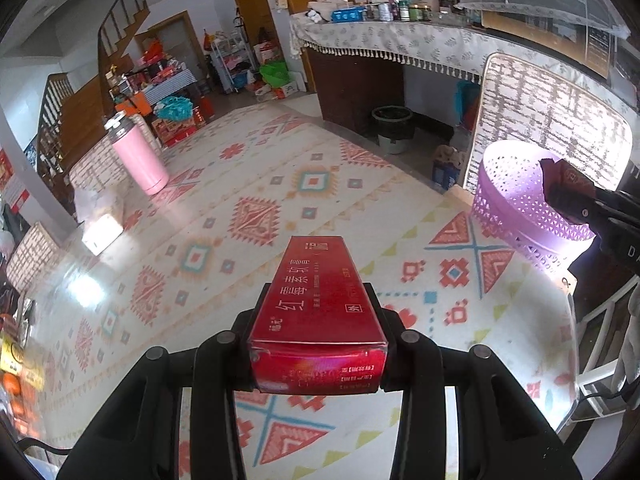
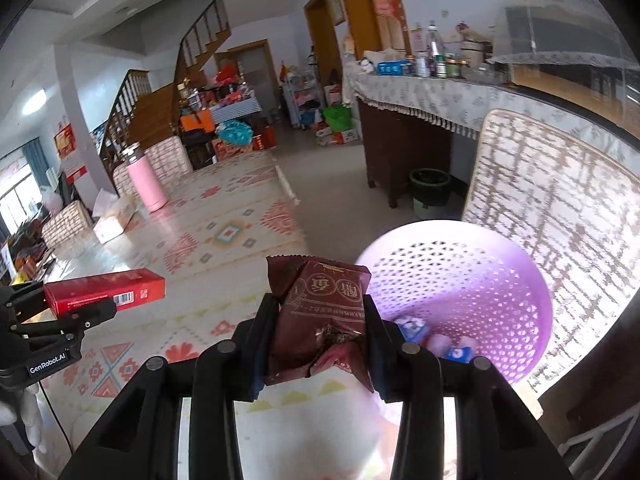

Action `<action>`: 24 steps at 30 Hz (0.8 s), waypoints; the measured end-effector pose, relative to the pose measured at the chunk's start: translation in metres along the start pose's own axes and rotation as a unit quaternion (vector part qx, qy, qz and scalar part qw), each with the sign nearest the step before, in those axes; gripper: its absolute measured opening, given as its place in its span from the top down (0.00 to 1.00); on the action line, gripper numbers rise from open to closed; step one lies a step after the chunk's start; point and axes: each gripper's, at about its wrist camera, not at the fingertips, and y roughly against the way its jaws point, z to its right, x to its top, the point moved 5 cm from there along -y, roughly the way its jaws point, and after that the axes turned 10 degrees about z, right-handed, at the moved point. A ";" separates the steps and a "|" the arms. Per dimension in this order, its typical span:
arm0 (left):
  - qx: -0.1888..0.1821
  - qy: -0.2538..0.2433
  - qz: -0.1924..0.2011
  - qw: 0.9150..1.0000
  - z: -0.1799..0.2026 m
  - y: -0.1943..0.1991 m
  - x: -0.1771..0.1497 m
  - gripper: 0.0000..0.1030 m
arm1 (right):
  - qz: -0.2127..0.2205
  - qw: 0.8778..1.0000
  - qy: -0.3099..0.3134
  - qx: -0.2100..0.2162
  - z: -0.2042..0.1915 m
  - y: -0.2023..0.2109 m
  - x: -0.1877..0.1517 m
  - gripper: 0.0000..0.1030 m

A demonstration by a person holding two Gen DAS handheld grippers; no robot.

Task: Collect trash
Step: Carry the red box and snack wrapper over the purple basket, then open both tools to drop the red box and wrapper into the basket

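Above the patterned table (image 1: 280, 184), left hand-held gripper (image 1: 318, 312) clamping red carton (image 1: 320, 304); right hand-held gripper (image 2: 320, 320), "GenRobot.AI" type, clutching maroon wrapper (image 2: 320, 316)

A long red box (image 1: 318, 312) lies lengthwise between jaws, left of the basket (image 2: 480, 280). A crumpled maroon wrapper (image 2: 320, 320) hangs clamped at that perforated purple basket's near rim.

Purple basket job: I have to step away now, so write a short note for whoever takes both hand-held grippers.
Left hand-held gripper: shut on the red box, above the patterned tablecloth.
Right hand-held gripper: shut on the dark red wrapper, beside the purple basket.
Done: a few blue-and-white pieces lie in the basket.
Left: drop the wrapper in, then the box.
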 end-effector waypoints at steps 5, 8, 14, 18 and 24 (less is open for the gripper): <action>-0.026 -0.010 0.000 1.000 0.023 -0.007 0.017 0.62 | 0.004 1.000 -0.015 -0.018 0.027 0.000 0.005 0.58; -0.053 -0.012 0.007 0.999 0.042 -0.011 0.037 0.62 | 0.007 0.999 -0.026 -0.031 0.044 0.000 0.008 0.58; -0.107 -0.022 0.031 0.994 0.083 -0.016 0.082 0.62 | 0.007 0.997 -0.049 -0.057 0.081 -0.002 0.012 0.58; -0.146 -0.033 0.042 0.988 0.117 -0.024 0.109 0.62 | 0.003 0.996 -0.060 -0.073 0.100 -0.004 0.012 0.58; -0.205 -0.024 0.030 0.978 0.157 -0.050 0.134 0.62 | -0.012 0.993 -0.080 -0.091 0.127 -0.017 0.010 0.57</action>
